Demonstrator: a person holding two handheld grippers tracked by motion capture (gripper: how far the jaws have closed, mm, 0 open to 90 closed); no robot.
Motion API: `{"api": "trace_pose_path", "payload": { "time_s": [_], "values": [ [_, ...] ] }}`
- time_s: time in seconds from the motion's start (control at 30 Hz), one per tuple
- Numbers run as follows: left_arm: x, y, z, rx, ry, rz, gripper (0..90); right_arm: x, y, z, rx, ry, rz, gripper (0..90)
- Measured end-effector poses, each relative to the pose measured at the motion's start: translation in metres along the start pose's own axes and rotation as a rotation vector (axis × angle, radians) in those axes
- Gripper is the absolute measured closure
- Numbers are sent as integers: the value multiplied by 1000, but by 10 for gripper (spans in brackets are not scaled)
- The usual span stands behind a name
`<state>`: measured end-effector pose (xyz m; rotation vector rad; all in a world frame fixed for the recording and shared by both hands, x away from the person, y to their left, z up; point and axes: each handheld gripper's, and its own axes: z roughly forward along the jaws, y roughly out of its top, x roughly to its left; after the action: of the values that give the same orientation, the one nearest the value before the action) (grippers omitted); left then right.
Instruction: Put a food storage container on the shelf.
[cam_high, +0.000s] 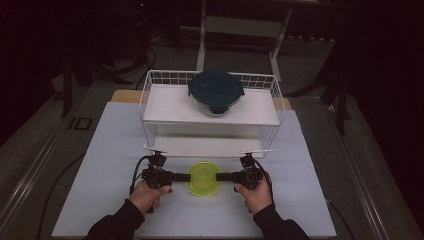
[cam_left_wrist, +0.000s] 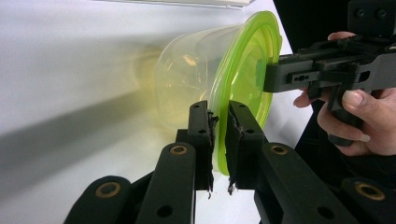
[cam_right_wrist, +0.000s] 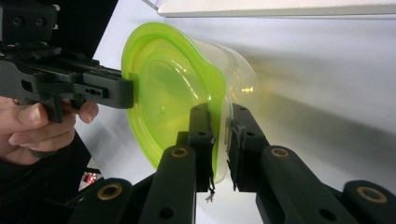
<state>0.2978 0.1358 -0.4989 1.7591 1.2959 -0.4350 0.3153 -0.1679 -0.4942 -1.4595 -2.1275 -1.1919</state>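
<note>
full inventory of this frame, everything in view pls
tub: 1, clear with a green lid, on the table between the two grippers
glass bowl: 1, clear with a dark blue lid, on the rack's top shelf
wire rack: 1, white, two shelves, at the table's far side
table: 1, pale top
left gripper: 1, black, jaws closed on the tub's lid rim at its left
right gripper: 1, black, jaws closed on the lid rim at its right
hands: 2, in dark sleeves, one on each gripper
</note>
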Motion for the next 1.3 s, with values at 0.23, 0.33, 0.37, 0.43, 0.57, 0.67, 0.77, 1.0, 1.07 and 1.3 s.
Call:
{"api": "trace_pose_path", "payload": {
  "time_s": [0.23, 0.33, 0.37, 0.43, 0.57, 0.67, 0.77, 1.0, 1.07, 1.3],
  "values": [
    [-5, 3, -5, -12, -20, 16, 804, 10, 1, -9, -27, -13, -38, 807],
    [-6, 4, -7, -15, -30, 11, 804, 13, 3, -12, -30, -18, -42, 807],
    [-7, 5, -8, -17, -41, 10, 805, 14, 4, -13, -32, -15, -41, 807],
    [-7, 5, -9, -15, -45, 11, 805, 16, 4, -15, -34, -10, -44, 807],
    [-10, 8, -14, -17, -72, 17, 806, 21, 5, -22, -39, -3, -62, 807],
    [-12, 10, -18, -21, -94, 16, 809, 24, 8, -27, -41, 13, -64, 805],
    [-16, 13, -21, -25, -98, 26, 809, 28, 11, -31, -45, 16, -70, 805],
    [-26, 21, -32, -45, -133, 29, 810, 39, 18, -44, -57, 35, -82, 805],
    [-30, 25, -36, -52, -139, 37, 810, 44, 22, -51, -67, 45, -88, 807],
    [-49, 41, -52, -72, -150, 70, 811, 62, 37, -71, -87, 58, -118, 815]
  ]
}}
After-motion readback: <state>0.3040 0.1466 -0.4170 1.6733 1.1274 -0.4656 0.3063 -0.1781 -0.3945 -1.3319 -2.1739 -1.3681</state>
